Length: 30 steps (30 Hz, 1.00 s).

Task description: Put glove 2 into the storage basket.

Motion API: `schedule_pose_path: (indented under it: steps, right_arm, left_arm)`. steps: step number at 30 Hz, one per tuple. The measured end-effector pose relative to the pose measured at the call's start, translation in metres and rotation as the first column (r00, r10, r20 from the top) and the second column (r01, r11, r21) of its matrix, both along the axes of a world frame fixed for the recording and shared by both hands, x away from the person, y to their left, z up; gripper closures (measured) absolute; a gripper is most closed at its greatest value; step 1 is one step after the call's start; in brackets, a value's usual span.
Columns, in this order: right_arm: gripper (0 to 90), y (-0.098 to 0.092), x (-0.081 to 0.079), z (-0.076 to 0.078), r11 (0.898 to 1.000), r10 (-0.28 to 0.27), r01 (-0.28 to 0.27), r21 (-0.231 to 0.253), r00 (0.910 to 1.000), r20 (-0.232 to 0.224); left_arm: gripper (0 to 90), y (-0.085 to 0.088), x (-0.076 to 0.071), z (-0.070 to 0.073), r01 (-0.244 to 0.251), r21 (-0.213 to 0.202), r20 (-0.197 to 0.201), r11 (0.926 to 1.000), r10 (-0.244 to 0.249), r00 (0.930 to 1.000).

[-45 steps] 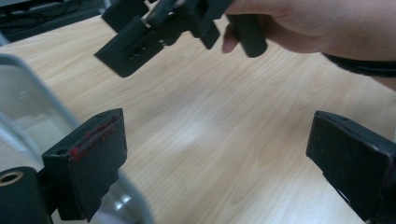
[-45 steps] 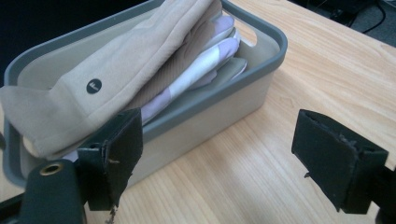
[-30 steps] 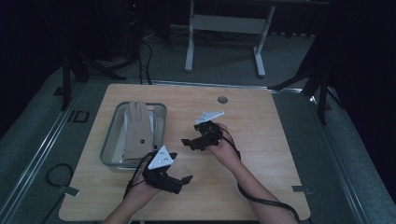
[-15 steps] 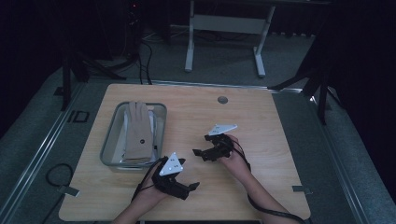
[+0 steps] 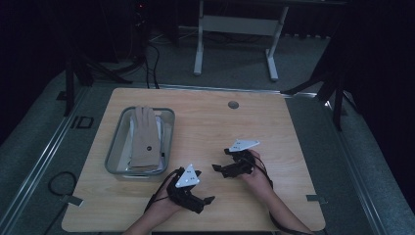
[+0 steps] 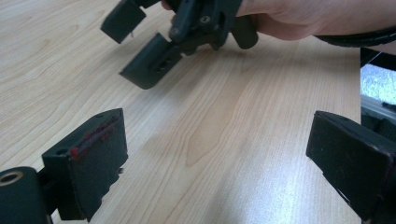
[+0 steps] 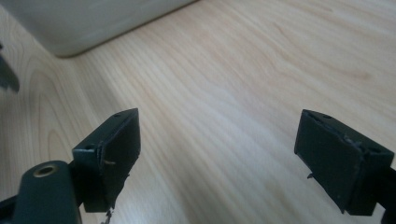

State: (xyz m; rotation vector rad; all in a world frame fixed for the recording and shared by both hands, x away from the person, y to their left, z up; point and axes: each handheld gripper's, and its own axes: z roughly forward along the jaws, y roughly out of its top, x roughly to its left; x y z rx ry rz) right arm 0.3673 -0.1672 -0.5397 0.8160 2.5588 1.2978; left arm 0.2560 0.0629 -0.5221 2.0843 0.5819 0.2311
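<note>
High view, layout: a wooden table (image 5: pixel 205 122) carries a clear tray (image 5: pixel 113 147) at its left side, with a tan glove (image 5: pixel 145 139) lying flat on top of a stack of pale folded items inside it.
Glove, position: cuff toward the person, fingers pointing to the far end of the tray; nothing touches it.
Left gripper (image 5: pixel 208 200): low near the table's near edge, just right of the tray; in its own view (image 6: pixel 219 154) the jaws stand wide apart over bare wood, holding nothing.
Right gripper (image 5: pixel 218 169): near the table's middle, aimed leftward toward the tray; its own view (image 7: pixel 217 154) shows the jaws spread wide and empty, the tray's corner (image 7: pixel 84 28) ahead.
Handling, judged: the glove looks soft, light and limp, so it will drape and fold when lifted; not fragile.
Where to grip, judged: pinch the cuff edge, taking the top layer alone.
Uncertain: whether the layers beneath are more gloves is hard to tell at this distance.
</note>
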Motion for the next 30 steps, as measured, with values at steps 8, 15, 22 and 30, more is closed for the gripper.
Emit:
schedule_pose_path:
  steps: [8, 15, 22, 30]
  right_arm:
    - [14.4, -0.02, -0.013, -0.006, 1.0, -0.015, 0.015, -0.002, 0.9998, 0.016]
    - [14.4, -0.034, -0.024, -0.012, 0.999, -0.028, 0.028, -0.018, 0.9994, 0.018]
    - [14.4, -0.048, -0.027, -0.014, 0.997, -0.075, 0.074, 0.019, 0.9965, 0.038]
    - [14.4, -0.047, -0.028, -0.015, 0.997, -0.075, 0.075, 0.005, 0.9954, 0.059]
  left_arm:
    - [5.4, -0.001, 0.0, -0.005, 0.008, -0.006, -0.011, 0.9999, -0.008, 0.9999]
    - [5.4, -0.003, 0.001, -0.009, 0.015, -0.009, -0.018, 0.9999, -0.015, 0.9997]
    - [5.4, -0.006, 0.0, -0.014, 0.029, -0.009, -0.016, 0.9995, -0.029, 0.9995]
    - [5.4, -0.006, 0.001, -0.015, 0.035, -0.012, -0.016, 0.9993, -0.036, 0.9992]
